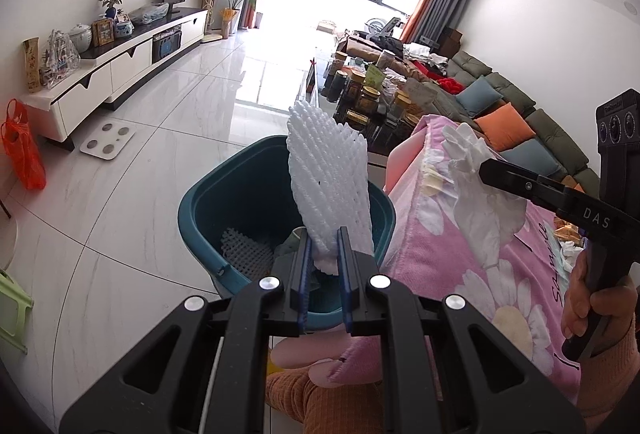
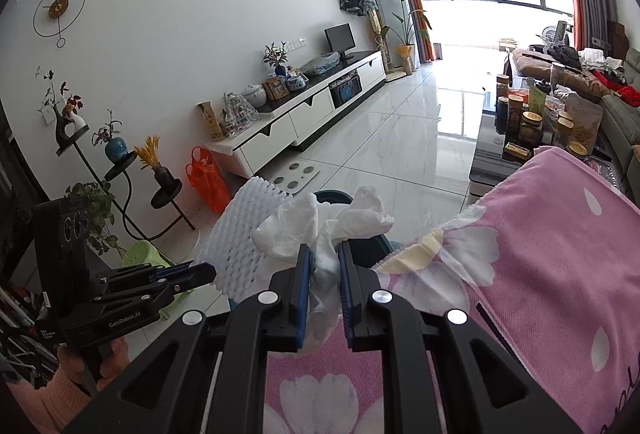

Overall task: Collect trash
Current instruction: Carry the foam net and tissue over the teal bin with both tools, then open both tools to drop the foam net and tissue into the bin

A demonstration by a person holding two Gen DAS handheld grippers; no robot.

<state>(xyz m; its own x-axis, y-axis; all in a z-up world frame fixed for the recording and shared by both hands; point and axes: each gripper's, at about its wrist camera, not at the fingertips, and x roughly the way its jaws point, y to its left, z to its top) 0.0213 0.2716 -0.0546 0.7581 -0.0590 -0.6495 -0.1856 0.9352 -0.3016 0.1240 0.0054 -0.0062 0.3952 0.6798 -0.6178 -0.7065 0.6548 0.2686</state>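
My left gripper (image 1: 325,234) is shut on a white foam net sleeve (image 1: 328,178) and holds it upright over the teal trash bin (image 1: 208,210). Another foam net (image 1: 246,254) lies inside the bin. My right gripper (image 2: 325,250) is shut on a crumpled white tissue (image 2: 320,222), held above the pink flowered cloth (image 2: 560,254), just right of the bin. In the left wrist view the right gripper (image 1: 486,170) holds the tissue (image 1: 480,194) at the right. In the right wrist view the left gripper (image 2: 208,274) holds the foam sleeve (image 2: 244,234) at the left.
A coffee table (image 1: 320,90) crowded with jars stands beyond the bin. A green sofa with cushions (image 1: 520,130) runs along the right. A white TV cabinet (image 1: 120,66), an orange bag (image 1: 22,146) and a scale (image 1: 108,142) stand on the left.
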